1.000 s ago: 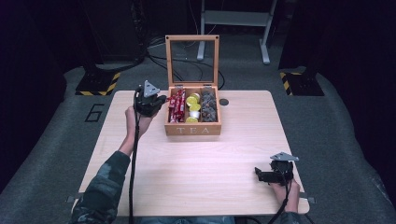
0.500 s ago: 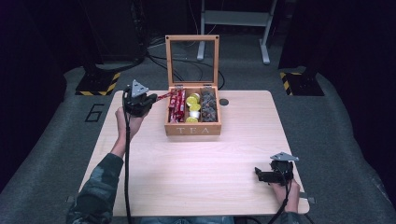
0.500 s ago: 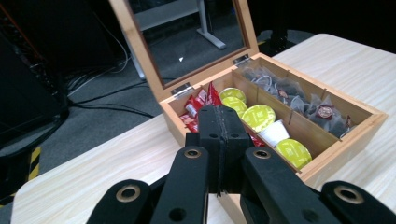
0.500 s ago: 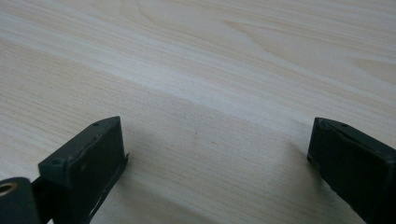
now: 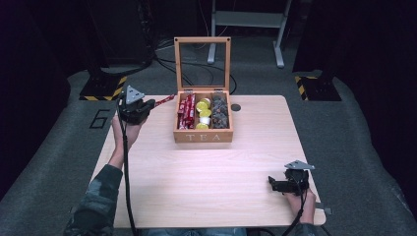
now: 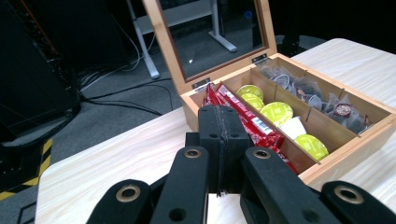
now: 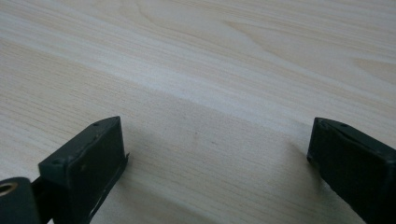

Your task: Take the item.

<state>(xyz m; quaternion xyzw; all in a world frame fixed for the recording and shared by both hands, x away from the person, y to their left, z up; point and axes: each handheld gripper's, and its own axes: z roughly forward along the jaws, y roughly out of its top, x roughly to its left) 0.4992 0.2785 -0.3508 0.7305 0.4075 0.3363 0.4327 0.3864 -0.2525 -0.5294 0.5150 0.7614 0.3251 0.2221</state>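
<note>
1. the left gripper (image 5: 147, 105) is clamped on a long red foil packet (image 5: 165, 100), jaws pressed tight together in the left gripper view. the packet sticks out of the tips toward 2 o'clock, pointing back at the box.

2. the packet hangs in the air off the box's 9 o'clock side, apart from the open wooden tea box with its glass-paned lid raised (image 5: 203, 136) — clear of the rim, above the far left part of the pale wooden table (image 5: 196, 182).

3. inside the box the left compartment holds more red packets (image 6: 254, 125), the middle one yellow-green capsules (image 6: 276, 112), the right one dark tea pouches (image 6: 317, 93).

4. judged step: carrying one packet out of the box. the next move likely calls for lowering it onto bare table at about 9 o'clock of the box, then letting the jaws part only once it rests flat.

5. the right gripper (image 5: 277, 184) rests at the table's 5 o'clock corner, jaws spread wide over bare wood in its own view, holding nothing.

6. against the earlier frames, the left gripper has drawn away from the box toward 9 o'clock — it was close by the left compartment a second ago. the right gripper has not shifted.
</note>
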